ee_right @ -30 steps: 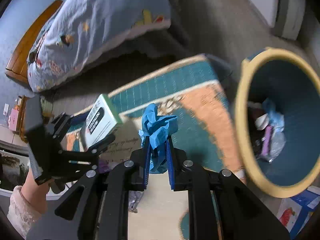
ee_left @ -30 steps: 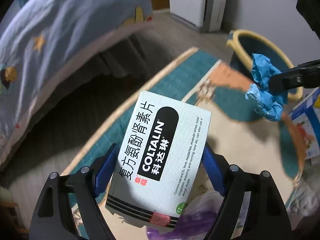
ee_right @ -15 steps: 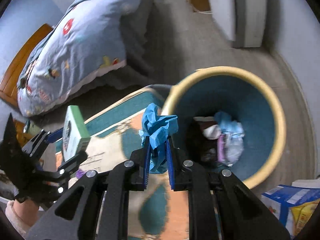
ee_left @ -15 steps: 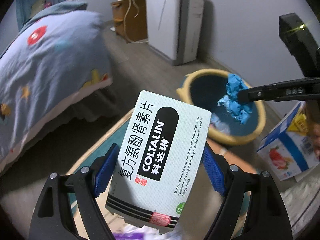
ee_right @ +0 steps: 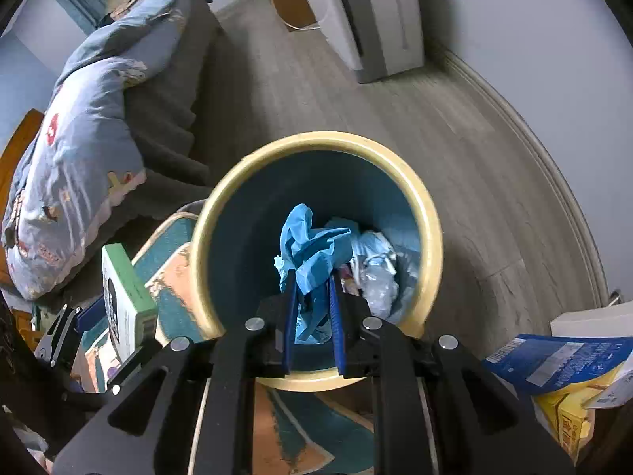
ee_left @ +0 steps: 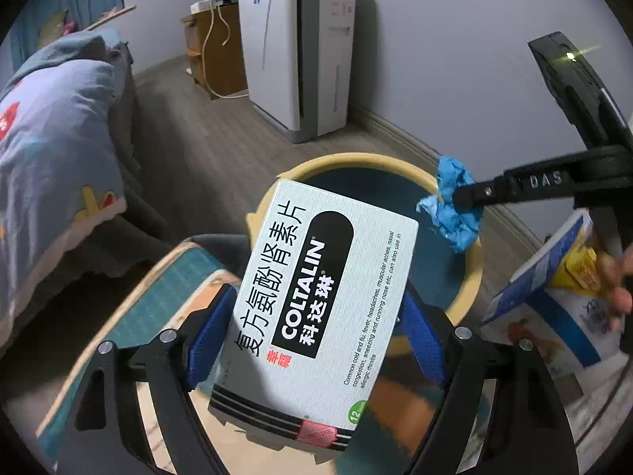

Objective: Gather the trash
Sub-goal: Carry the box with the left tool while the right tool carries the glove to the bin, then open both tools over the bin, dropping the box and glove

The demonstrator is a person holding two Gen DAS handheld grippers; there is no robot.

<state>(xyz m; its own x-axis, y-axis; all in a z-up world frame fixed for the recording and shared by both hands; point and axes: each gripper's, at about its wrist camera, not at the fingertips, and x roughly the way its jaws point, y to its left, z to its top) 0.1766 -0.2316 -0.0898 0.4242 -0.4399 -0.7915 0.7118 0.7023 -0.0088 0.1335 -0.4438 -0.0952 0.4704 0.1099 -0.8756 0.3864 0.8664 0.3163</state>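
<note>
My left gripper (ee_left: 316, 316) is shut on a white Coltalin medicine box (ee_left: 316, 301), held upright in front of the bin (ee_left: 472, 273). My right gripper (ee_right: 312, 297) is shut on a crumpled blue paper wad (ee_right: 312, 253) and holds it over the mouth of the round blue bin with a yellow rim (ee_right: 431, 229). Trash lies at the bin's bottom (ee_right: 376, 269). In the left wrist view the wad (ee_left: 451, 206) hangs above the bin's far right rim. The medicine box also shows in the right wrist view (ee_right: 122, 297), left of the bin.
The bin stands at the edge of a teal and orange rug (ee_left: 158, 301). A bed with a blue quilt (ee_right: 79, 150) is to the left. A white appliance (ee_left: 300, 59) stands against the wall. Blue and yellow cartons (ee_right: 561, 372) lie right of the bin.
Both grippers have moved toward the bin. The right gripper carried the blue wad from beside the rim to over the bin's opening. The left gripper brought the box closer to the bin.
</note>
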